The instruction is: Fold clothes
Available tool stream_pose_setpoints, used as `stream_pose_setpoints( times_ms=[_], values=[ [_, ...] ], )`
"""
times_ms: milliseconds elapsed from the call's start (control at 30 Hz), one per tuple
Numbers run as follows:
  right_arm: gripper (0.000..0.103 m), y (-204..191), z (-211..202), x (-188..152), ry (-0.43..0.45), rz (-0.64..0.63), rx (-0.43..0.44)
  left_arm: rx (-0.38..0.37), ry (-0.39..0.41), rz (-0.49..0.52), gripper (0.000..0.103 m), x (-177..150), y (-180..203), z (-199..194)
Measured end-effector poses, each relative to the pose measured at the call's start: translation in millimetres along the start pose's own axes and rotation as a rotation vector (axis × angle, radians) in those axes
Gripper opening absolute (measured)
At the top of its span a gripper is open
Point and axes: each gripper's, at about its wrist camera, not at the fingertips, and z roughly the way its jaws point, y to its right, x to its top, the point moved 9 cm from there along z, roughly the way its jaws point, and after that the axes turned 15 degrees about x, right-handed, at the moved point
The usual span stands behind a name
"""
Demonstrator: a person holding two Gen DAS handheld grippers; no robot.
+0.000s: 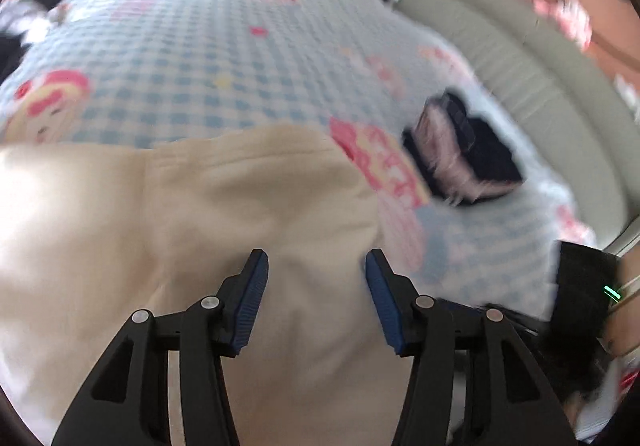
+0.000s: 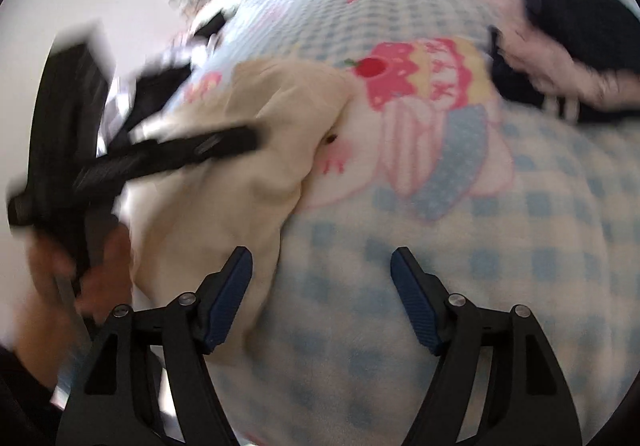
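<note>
The left gripper (image 1: 317,266) is close up, its jaws spread wide over a cream cloth (image 1: 168,214) and pinching nothing. The cloth lies on a blue checked blanket (image 1: 192,58). The right gripper (image 2: 322,266) is spread wide too, above the blanket. A blurry dark and pink bundle (image 1: 460,154) lies farther off; I cannot tell what it is.

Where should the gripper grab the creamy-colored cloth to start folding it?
Probably the loose right edge of the cream garment, where it ends on the blue checked blanket. That edge lies free, so the open right gripper could come in from the blanket side and pinch it. The open left gripper hangs over the garment's middle, where nothing offers a grip.
</note>
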Motion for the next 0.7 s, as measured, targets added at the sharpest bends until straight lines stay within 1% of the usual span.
stream_pose_setpoints(
  times_ms=[33, 133, 167, 267, 300, 333, 400, 433, 500, 533, 600, 667, 700],
  values=[
    [0.073, 0, 0, 0, 0.002, -0.001, -0.008, -0.002, 0.029, -0.036, 0.054, -1, -11, -13],
    [0.075, 0, -2, 0, 0.007, -0.003, -0.032, 0.042, 0.012, -0.122, 0.055, -18, -49, -27],
    [0.075, 0, -2, -1, 0.009, -0.004, -0.040, 0.045, -0.009, -0.124, 0.055, -25, -54, -24],
    [0.076, 0, -4, -1, 0.015, -0.006, -0.065, 0.157, -0.046, -0.070, 0.053, -50, -69, -17],
    [0.076, 0, -4, -1, 0.017, -0.007, -0.073, 0.212, -0.037, -0.042, 0.048, -54, -73, -17],
    [0.077, 0, -5, -1, 0.019, -0.008, -0.081, 0.251, -0.024, -0.022, 0.047, -56, -74, -19],
    [0.077, 0, -6, -1, 0.022, -0.009, -0.097, 0.284, -0.007, -0.017, 0.048, -54, -74, -27],
    [0.077, 0, -6, -1, 0.024, -0.010, -0.105, 0.300, 0.011, -0.006, 0.045, -52, -68, -31],
    [0.078, 0, -8, -1, 0.032, -0.011, -0.120, 0.261, 0.058, 0.037, 0.046, -47, -50, -40],
    [0.078, 1, -12, 3, 0.058, -0.006, -0.117, 0.223, 0.076, 0.064, 0.046, -45, -38, -41],
    [0.078, 0, -13, 13, 0.107, 0.015, -0.093, 0.200, 0.089, 0.107, 0.046, -46, -20, -37],
    [0.078, 1, -5, 24, 0.125, 0.033, -0.064, 0.220, 0.055, 0.122, 0.046, -46, -15, -18],
    [0.078, 2, 5, 27, 0.106, 0.035, -0.071, 0.234, 0.031, 0.121, 0.046, -47, -15, -7]
  ],
)
